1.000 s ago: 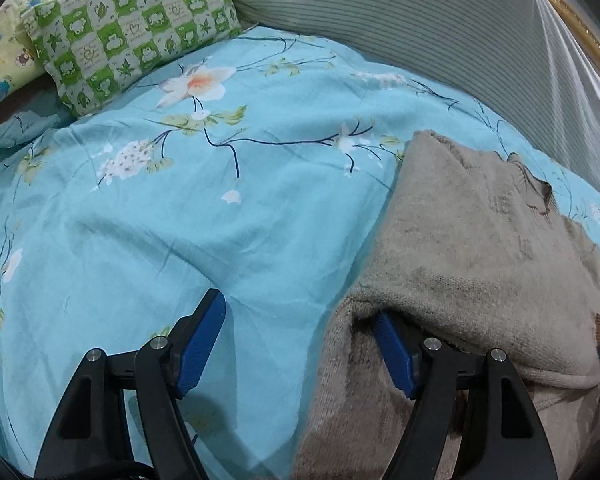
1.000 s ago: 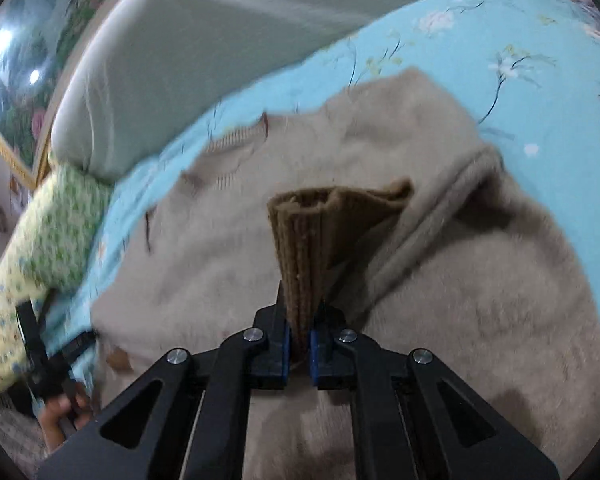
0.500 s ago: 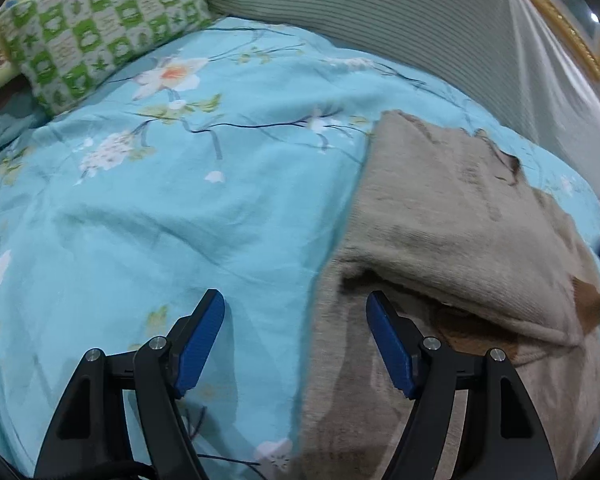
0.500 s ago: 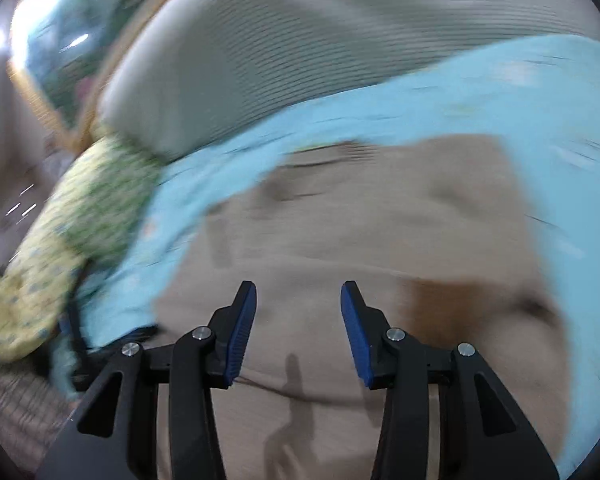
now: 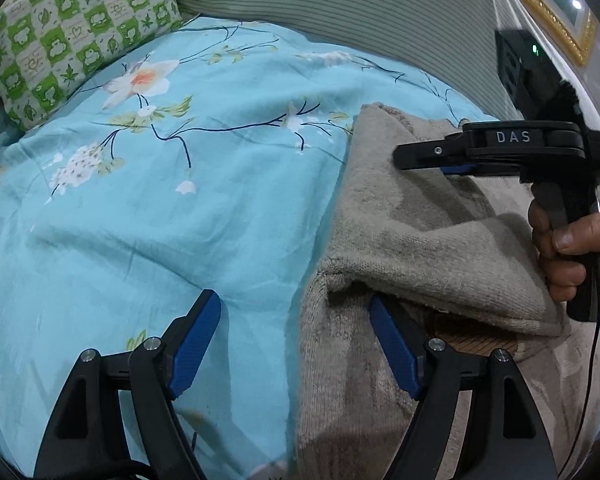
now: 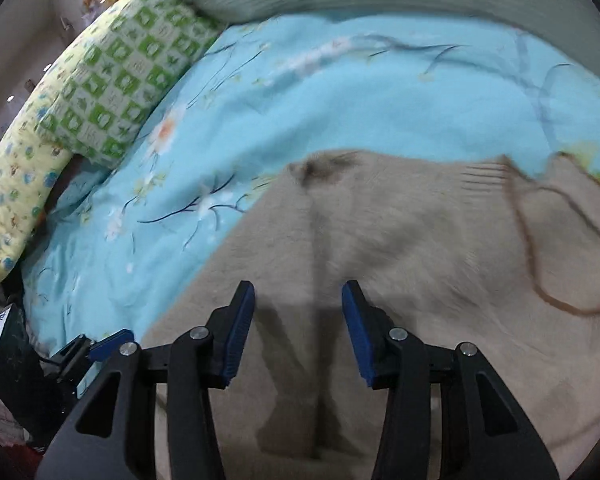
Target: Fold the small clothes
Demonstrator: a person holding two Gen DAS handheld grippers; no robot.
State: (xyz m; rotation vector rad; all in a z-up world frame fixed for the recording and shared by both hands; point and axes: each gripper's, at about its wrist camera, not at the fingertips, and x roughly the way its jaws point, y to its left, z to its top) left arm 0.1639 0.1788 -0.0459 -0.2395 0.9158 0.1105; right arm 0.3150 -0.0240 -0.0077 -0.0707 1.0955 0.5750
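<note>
While my left tongs [image 5: 294,344] stand spread wide, one blue pad sits on the blue flowered bedsheet [image 5: 160,200] and the other tucks under a fold of the tan sweater [image 5: 412,248]. My right tongs [image 6: 298,332] hang spread over that sweater, holding nothing. White letters on their side spell "DAS". A green checked pillow [image 5: 72,32] sits far back.

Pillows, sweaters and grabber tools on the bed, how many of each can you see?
Pillows: 2, the green checked pillow and the yellow pillow.
Sweaters: 1, the beige sweater.
Grabber tools: 2, the left gripper and the right gripper, both with fingers apart.
Total: 5.
</note>
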